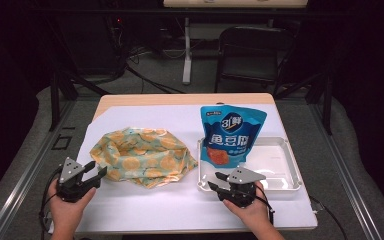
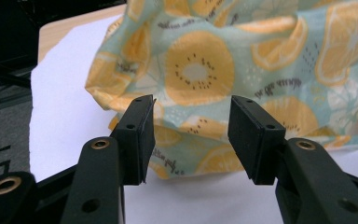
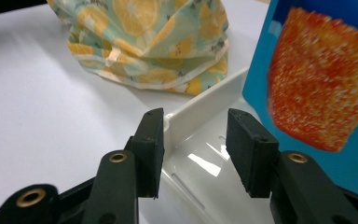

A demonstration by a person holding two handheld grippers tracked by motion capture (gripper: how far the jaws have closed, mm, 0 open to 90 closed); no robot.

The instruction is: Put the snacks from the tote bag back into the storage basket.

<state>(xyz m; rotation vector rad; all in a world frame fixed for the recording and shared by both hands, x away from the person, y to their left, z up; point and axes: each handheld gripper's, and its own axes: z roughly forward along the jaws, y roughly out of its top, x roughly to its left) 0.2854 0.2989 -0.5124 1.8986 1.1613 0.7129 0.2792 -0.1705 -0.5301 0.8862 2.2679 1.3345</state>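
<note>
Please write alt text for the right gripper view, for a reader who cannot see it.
The right gripper holds its two black jaws open above the corner of a white tray, gripping nothing. A blue snack pouch printed with orange food stands at the right, and a crumpled fruit-print cloth lies behind on the white table cover.

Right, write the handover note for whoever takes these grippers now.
Left gripper: open, nothing held, fingers aimed at the near left edge of the fruit-print cloth bag.
Right gripper: open, nothing held, at the near left corner of the white tray.
Blue snack pouch: leaning in the tray's left part.
The bag lies crumpled on the white sheet, left of the tray.
Done: nothing gripped yet.
Left: probably open the bag and put the pouch in.
</note>
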